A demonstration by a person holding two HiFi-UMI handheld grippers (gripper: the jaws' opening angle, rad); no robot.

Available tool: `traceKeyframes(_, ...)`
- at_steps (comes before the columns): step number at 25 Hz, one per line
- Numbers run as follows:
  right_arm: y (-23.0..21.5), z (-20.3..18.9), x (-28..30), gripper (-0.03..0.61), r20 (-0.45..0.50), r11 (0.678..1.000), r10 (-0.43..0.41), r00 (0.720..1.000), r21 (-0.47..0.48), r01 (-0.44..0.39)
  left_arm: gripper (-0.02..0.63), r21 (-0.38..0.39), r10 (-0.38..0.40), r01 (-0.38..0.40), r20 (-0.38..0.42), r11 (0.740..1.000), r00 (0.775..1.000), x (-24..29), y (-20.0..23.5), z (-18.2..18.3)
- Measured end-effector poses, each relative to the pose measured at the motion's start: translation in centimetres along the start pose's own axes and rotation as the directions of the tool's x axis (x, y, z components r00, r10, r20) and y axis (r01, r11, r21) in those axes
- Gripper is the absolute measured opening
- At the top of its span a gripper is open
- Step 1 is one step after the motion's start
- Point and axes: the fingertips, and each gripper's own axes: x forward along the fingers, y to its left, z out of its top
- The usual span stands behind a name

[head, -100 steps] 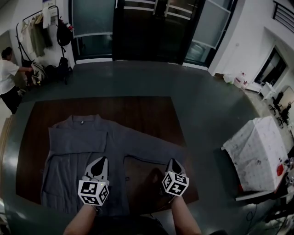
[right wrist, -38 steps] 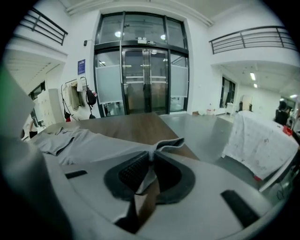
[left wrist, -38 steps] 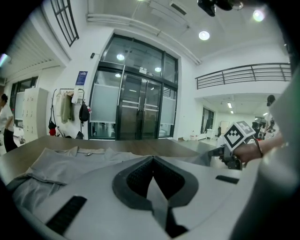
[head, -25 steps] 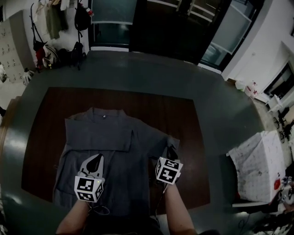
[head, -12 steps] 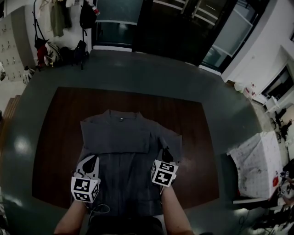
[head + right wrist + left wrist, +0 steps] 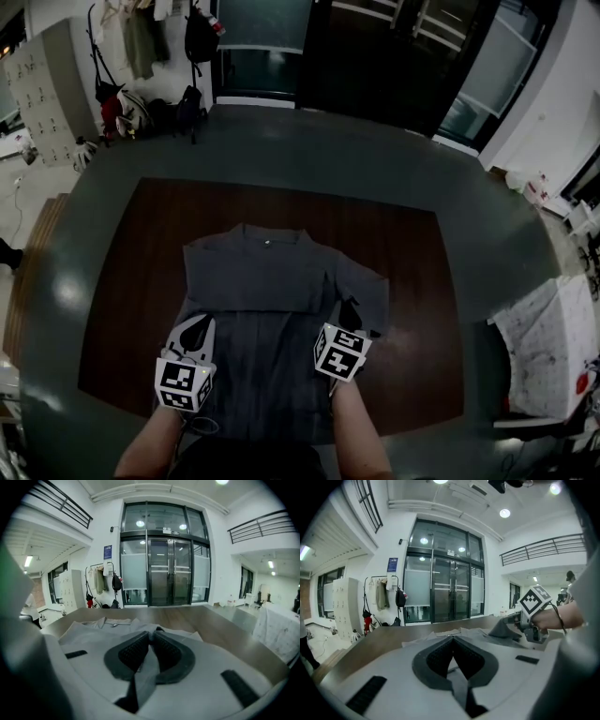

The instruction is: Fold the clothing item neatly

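Since the grey shirt (image 6: 267,281) looks light and limp, grip doubled edges; at seven o'clock the left gripper (image 6: 197,326) is pressed together, at four the right gripper (image 6: 349,311) pinches its fold. Collar (image 6: 269,239) lies toward twelve on the table (image 6: 131,281).

L tongs (image 6: 200,325), R tongs (image 6: 350,309) closed

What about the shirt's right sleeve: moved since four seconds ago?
Yes. The sleeve has come inward, leftward from the right edge of the table toward the shirt body, gripped by the right tongs.
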Motion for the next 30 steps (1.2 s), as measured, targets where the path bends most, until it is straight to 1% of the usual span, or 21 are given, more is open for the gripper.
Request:
traceKeyframes(3, 1.1, 1.2, 0.1, 0.028, 0.02, 1.0, 0.017, 1.0, 0.006, -0.017, 0.008, 0.003, 0.025, -0.025, 0.005, 1.0, 1.0, -0.3, 1.1, 0.9)
traceKeyframes(7, 3.5, 2.3, 0.0, 0.028, 0.037, 0.999, 0.041, 0.998, -0.026, -0.04, 0.008, -0.011, 0.041, -0.041, 0.016, 0.999, 0.999, -1.3, 3.1, 0.9)
traceKeyframes(12, 7.5, 4.5, 0.2, 0.028, 0.066, 0.998, 0.037, 0.997, -0.053, -0.034, 0.008, -0.03, 0.02, -0.019, 0.024, 0.999, 1.0, -2.4, 6.2, 0.8)
traceKeyframes(17, 14.7, 6.2, 1.1, 0.028, 0.092, 0.997, 0.042, 0.995, -0.07, -0.036, 0.008, -0.063, -0.013, 0.015, 0.028, 0.998, 1.0, -2.6, 11.2, 0.3)
traceKeyframes(22, 23.0, 5.8, 2.2, 0.028, 0.089, 0.988, 0.104, 0.991, -0.127, -0.092, 0.008, -0.081, -0.044, 0.045, 0.008, 0.996, 0.999, -2.6, 14.8, -1.0)
traceKeyframes(26, 28.8, 3.0, 3.9, 0.028, 0.022, 0.962, 0.155, 0.988, -0.229, -0.146, 0.008, -0.106, -0.066, 0.062, -0.028, 0.992, 0.997, -2.6, 16.2, -2.9)
traceKeyframes(28, 30.7, 0.9, 4.7, 0.028, -0.029, 0.938, 0.171, 0.985, -0.301, -0.171, 0.008, -0.122, -0.068, 0.062, -0.044, 0.991, 0.997, -2.5, 16.7, -3.8)
traceKeyframes(30, 32.4, -1.2, 5.4, 0.032, -0.094, 0.902, 0.198, 0.976, -0.372, -0.219, 0.008, -0.134, -0.066, 0.059, -0.051, 0.989, 0.996, -2.4, 17.3, -4.3)
